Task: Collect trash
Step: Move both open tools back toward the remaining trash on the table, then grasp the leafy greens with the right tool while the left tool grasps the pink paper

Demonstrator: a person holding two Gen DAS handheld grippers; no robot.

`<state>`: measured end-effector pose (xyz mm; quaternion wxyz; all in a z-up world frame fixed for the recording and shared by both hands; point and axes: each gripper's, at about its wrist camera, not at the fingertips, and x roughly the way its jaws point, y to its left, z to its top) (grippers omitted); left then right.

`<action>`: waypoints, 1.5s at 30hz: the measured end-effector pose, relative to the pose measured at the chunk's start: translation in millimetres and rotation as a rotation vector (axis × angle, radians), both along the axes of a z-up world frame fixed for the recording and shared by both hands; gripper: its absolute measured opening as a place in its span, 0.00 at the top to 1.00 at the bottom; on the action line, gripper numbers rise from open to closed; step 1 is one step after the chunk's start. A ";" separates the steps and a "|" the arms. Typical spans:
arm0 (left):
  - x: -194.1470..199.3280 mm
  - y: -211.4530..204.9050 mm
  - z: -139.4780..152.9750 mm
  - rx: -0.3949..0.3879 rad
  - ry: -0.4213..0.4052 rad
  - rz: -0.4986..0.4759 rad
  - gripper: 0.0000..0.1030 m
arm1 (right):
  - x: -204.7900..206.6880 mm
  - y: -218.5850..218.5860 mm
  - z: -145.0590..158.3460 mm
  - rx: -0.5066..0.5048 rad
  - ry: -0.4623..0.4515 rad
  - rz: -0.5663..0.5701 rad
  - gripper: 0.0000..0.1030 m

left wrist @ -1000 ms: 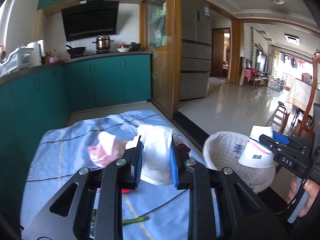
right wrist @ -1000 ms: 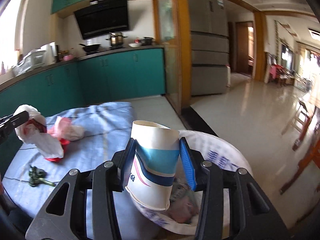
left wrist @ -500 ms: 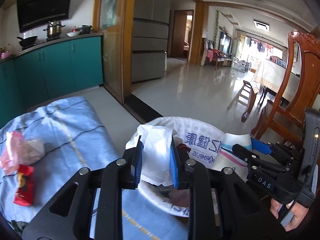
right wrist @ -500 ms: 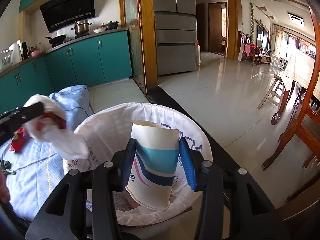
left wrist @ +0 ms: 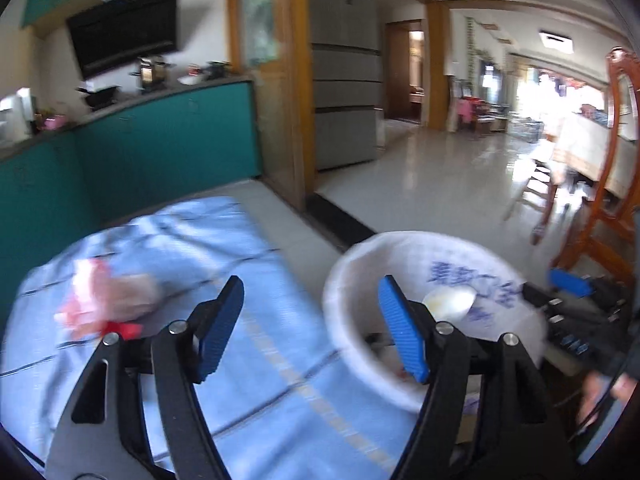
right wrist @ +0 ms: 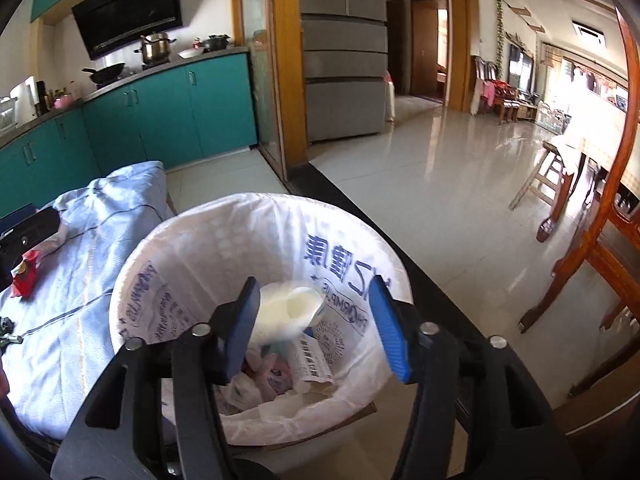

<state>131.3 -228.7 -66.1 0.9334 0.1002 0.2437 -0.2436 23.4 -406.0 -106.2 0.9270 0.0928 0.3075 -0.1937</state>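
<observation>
My right gripper hangs over the white-lined trash bin, its jaws opening. The paper cup is loose between them, blurred, over crumpled trash in the bin. My left gripper is also opening, and nothing is between its blue pads. It sits above the edge of the blue cloth, left of the bin. The cup shows inside the bin, with the right gripper beyond it. Pink and white plastic and a red wrapper lie on the cloth.
A red wrapper and a green stalk lie on the cloth at the left. Teal kitchen cabinets stand behind the table. A wooden chair is close on the right. Tiled floor stretches past the bin.
Both grippers have opened. The cup has left the right jaws and dropped towards the bin. The white bag is gone from the left jaws, and the left view has swung back to the cloth.
</observation>
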 end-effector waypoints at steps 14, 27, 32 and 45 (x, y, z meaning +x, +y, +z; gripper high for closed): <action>16.4 176.6 5.1 0.039 0.005 0.442 0.23 | 60.8 116.5 11.2 0.017 -0.012 0.350 0.25; -6.3 293.5 -1.3 0.000 0.057 0.647 0.19 | 108.8 283.3 19.1 0.002 0.083 0.789 0.14; -9.6 310.2 -0.7 -0.028 0.061 0.669 0.18 | 103.0 316.6 -6.5 -0.009 0.187 0.931 0.14; -11.8 308.8 2.3 -0.054 0.055 0.654 0.18 | 95.6 356.1 -26.8 -0.053 0.223 1.024 0.26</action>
